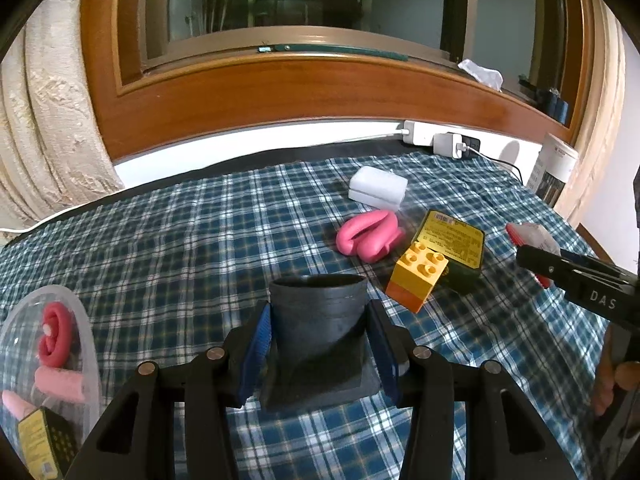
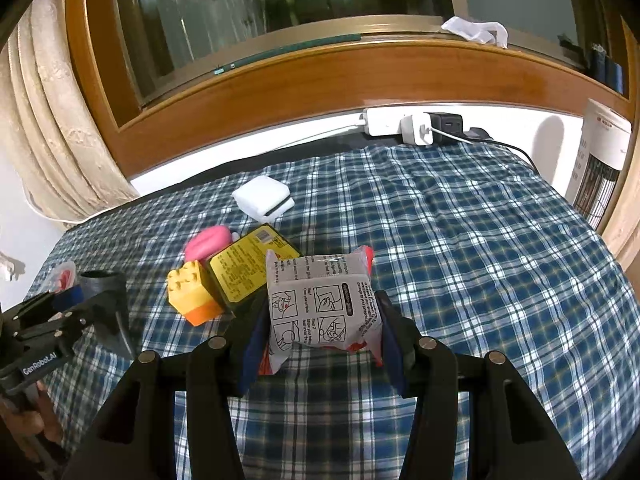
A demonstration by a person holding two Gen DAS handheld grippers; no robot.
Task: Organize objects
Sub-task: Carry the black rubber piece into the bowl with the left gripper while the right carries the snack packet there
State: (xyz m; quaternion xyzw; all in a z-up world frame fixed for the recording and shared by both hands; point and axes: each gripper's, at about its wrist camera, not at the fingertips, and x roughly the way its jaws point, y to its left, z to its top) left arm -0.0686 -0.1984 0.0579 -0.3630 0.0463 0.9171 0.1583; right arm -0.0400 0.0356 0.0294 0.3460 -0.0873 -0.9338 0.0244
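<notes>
Currently left claw (image 1: 320, 344) pinching dark funnel-shaped piece (image 1: 320, 320); right claw (image 2: 320, 332) pinching printed sachet (image 2: 324, 304). Advise: carry funnel piece left to clear tray (image 1: 86, 320), keep grip firm, release low.

Plaid-covered surface (image 2: 460, 240). Resting on it: white block (image 2: 264, 200) far; pink item (image 2: 208, 242), yellow-labelled box (image 2: 248, 268), yellow brick (image 2: 192, 292) centre; clear container (image 1: 86, 344) near left.

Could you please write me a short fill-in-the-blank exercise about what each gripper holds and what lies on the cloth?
1. The left gripper is shut on a dark grey ____.
2. The right gripper is shut on a printed ____.
3. The yellow toy brick leans against a yellow-labelled ____.
4. The clear container at the left holds pink and red ____.

Missing words: tube; packet; box; rolls
</notes>
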